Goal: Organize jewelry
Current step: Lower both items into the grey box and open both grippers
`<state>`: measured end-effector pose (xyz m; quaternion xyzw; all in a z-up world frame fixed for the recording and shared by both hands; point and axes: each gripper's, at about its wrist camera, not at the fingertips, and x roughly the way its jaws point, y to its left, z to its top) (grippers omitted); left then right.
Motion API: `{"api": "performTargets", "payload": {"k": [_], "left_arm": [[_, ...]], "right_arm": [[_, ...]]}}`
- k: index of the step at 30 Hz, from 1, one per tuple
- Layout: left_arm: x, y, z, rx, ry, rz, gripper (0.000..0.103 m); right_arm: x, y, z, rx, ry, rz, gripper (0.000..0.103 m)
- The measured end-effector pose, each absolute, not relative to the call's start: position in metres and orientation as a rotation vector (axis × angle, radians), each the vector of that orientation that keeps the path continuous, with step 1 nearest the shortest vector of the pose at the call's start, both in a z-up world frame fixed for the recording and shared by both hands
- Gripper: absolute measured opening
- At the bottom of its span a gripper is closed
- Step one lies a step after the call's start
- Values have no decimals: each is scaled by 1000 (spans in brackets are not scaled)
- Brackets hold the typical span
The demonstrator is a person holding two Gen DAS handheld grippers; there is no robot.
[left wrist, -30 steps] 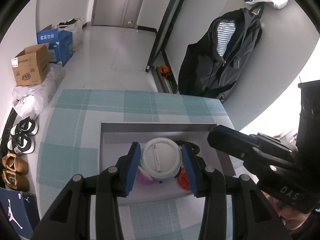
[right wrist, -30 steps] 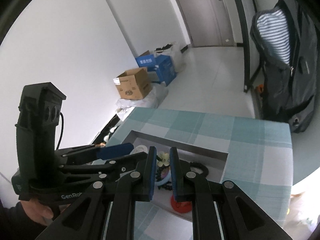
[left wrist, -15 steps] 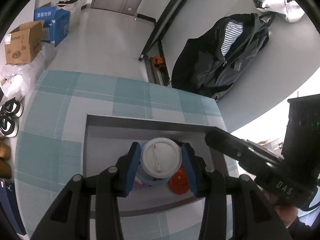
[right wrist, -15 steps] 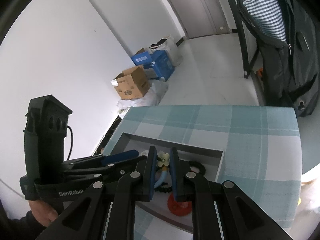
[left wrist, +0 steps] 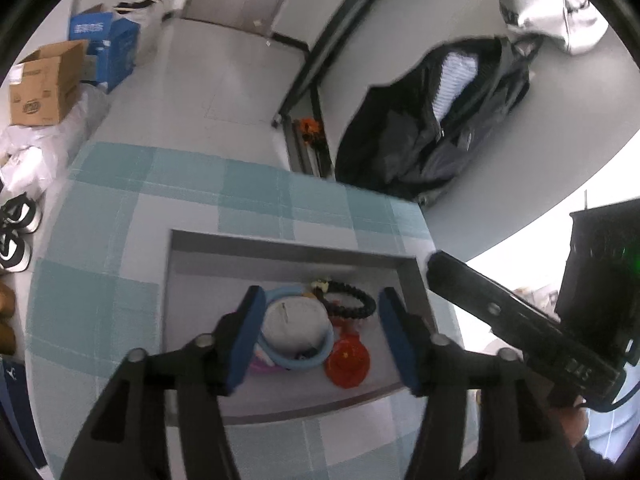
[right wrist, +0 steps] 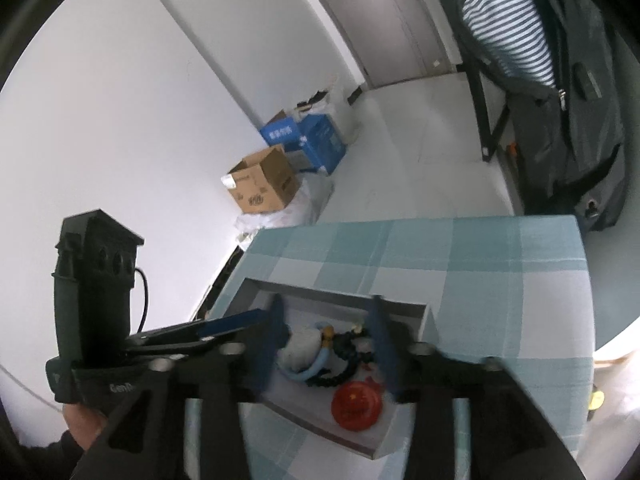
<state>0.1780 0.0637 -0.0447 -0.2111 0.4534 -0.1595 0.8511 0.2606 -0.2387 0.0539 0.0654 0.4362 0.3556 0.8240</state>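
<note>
A grey tray (left wrist: pixel 288 246) lies on a teal plaid tablecloth. Inside it sit a white round lidded box (left wrist: pixel 294 318), a light-blue ring (left wrist: pixel 316 362) around the box, a black beaded bracelet (left wrist: pixel 354 306) and a red disc (left wrist: pixel 346 362). My left gripper (left wrist: pixel 320 334) hovers over the box, its jaws opening, and the blue pads (left wrist: pixel 244 340) stand apart from the box. My right gripper (right wrist: pixel 327 314) is just above the tray, jaws opening too. The bracelet (right wrist: pixel 344 376), a small yellow flower piece (right wrist: pixel 328 334) and the white box (right wrist: pixel 302 346) lie below between its fingers, unheld.
The tablecloth's (right wrist: pixel 500 264) far and right edges drop to the floor. On the floor stand a cardboard box (left wrist: pixel 44 88) and blue boxes (left wrist: pixel 106 50), with shoes (left wrist: pixel 16 224) at the left. A black jacket (left wrist: pixel 440 128) hangs at the right. A person's hand (right wrist: pixel 82 424) holds the left gripper.
Both grippers have opened. The left one let go of the white box, which now rests in the tray. The right one let go of the flower piece on the blue ring.
</note>
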Motion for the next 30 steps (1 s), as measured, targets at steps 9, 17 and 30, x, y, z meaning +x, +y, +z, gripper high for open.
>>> {"api": "performTargets", "payload": {"k": [9,17,30], "left_arm": [[161,63,-24,-352,849,-309,64],[148,68,-23,-255,808,-174,64],[111,68,-12,-173,737,-59,65]], "right_arm": [[251,-257,67,148,872,708,61],[228,-260,74,128,834,670,79],[192,-264,76,121,766,626,92]]}}
